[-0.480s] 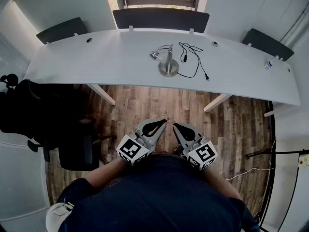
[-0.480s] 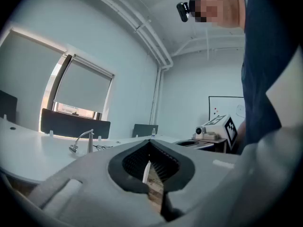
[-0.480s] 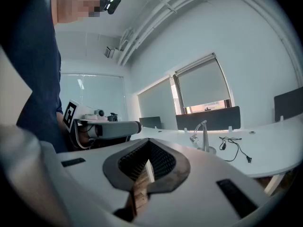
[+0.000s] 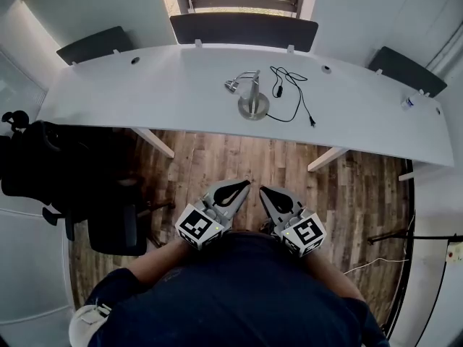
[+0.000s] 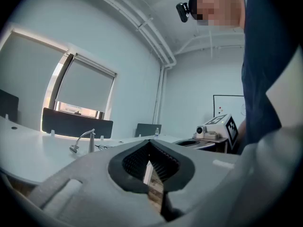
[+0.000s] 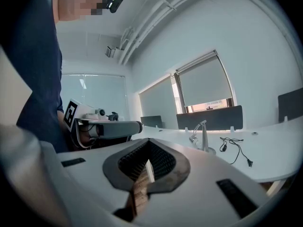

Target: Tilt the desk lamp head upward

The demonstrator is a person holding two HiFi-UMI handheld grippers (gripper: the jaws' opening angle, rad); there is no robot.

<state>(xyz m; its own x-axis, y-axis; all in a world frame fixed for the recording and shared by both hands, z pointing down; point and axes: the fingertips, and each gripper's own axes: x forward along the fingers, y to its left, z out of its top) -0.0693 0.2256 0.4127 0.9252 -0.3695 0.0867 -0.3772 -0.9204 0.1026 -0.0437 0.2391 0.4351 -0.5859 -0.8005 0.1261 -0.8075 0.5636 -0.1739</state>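
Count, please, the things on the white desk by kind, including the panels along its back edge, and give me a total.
Desk lamp: 1
Black power cable: 1
Small bottle: 1
Dark divider panels: 3
Total: 6

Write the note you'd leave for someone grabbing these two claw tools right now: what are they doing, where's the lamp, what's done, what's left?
Left gripper: shut, empty, held close in, well short of the desk.
Right gripper: shut, empty, right beside it.
Desk lamp: stands near the middle of the desk, head drooping to the left of its post; cord lies loose to its right.
Done: nothing, lamp untouched.
Left: step up to the desk, take the head, tilt it upward.
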